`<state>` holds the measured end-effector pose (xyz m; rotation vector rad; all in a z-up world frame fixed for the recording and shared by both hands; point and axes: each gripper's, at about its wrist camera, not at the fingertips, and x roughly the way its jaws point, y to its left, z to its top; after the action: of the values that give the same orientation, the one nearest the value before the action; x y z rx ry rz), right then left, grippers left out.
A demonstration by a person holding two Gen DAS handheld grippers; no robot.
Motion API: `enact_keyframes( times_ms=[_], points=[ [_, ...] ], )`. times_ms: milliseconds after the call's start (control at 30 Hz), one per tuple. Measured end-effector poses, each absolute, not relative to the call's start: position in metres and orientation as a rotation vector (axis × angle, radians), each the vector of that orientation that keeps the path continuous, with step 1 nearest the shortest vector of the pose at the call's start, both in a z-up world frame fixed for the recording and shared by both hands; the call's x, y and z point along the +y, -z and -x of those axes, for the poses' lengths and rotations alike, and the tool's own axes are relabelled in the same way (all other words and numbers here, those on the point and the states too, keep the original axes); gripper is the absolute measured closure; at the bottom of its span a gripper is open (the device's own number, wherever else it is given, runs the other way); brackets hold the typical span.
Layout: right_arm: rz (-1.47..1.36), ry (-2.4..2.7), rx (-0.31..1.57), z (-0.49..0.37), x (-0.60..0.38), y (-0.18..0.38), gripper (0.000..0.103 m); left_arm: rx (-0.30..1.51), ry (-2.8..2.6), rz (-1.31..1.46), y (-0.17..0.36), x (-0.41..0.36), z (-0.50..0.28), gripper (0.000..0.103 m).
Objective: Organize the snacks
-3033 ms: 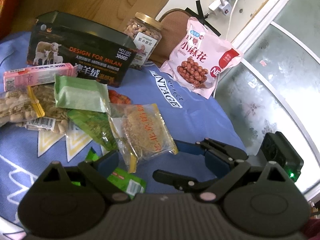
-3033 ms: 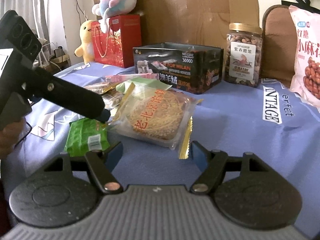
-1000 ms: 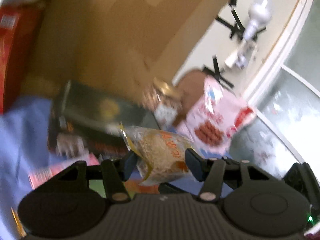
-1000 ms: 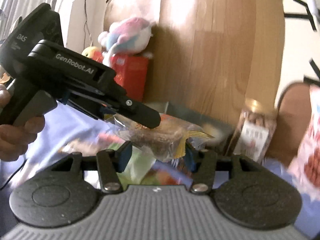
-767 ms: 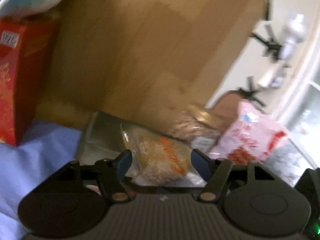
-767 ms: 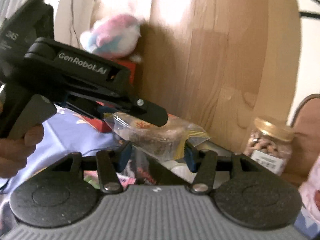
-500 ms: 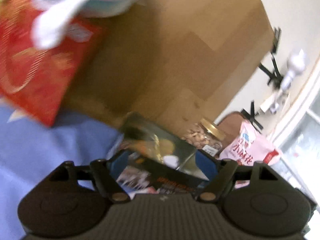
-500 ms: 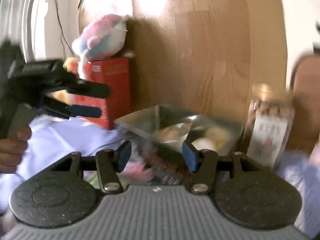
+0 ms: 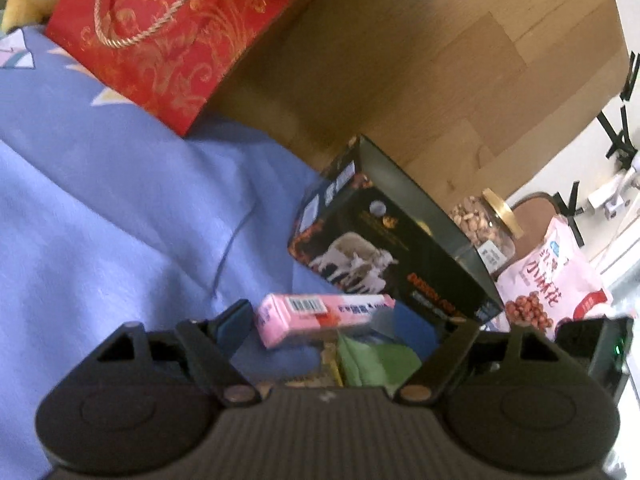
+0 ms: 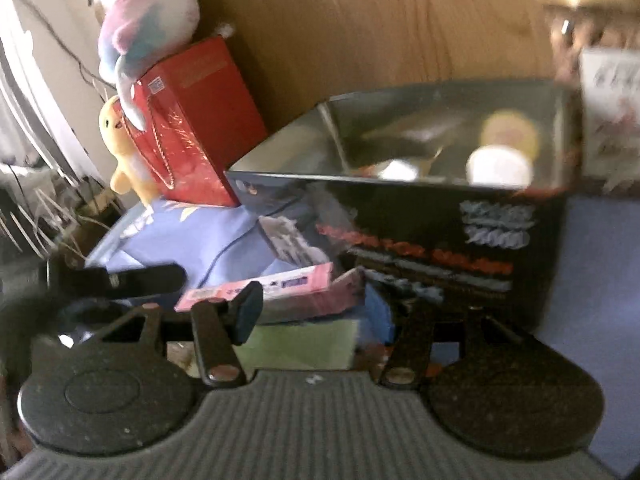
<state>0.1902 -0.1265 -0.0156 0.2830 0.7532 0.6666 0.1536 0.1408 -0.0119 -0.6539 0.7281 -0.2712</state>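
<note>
Snacks: one pink box (image 9: 324, 318) and one green packet (image 9: 374, 362) lie near one open black box (image 9: 394, 248) on the blue-covered tabletop (image 9: 100, 208). Left hand-held gripper (image 9: 340, 330) and right hand-held gripper (image 10: 324, 312) gape wide, empty. One nut jar (image 9: 482, 224) and one pink bag (image 9: 554, 276) stand far right.

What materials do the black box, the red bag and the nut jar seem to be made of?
The black box looks like printed cardboard with a shiny metallic lining, since its inside reflects light. The red bag seems to be glossy paper with gold print and a twisted cord handle. The nut jar looks like clear plastic or glass, with a gold lid, probably metal.
</note>
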Motion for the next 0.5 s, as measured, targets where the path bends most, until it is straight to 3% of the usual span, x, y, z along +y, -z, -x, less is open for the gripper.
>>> enact_keyframes(
  times_ms=[200, 500],
  points=[
    [-0.201, -0.712, 0.721, -0.177, -0.11, 0.008, 0.036, 0.725, 0.27, 0.638, 0.006, 0.14, -0.135, 0.024],
    [-0.11, -0.857, 0.706, -0.125, -0.094, -0.003, 0.036, 0.69, 0.245, 0.654, 0.003, 0.169, -0.084, 0.022]
  ],
)
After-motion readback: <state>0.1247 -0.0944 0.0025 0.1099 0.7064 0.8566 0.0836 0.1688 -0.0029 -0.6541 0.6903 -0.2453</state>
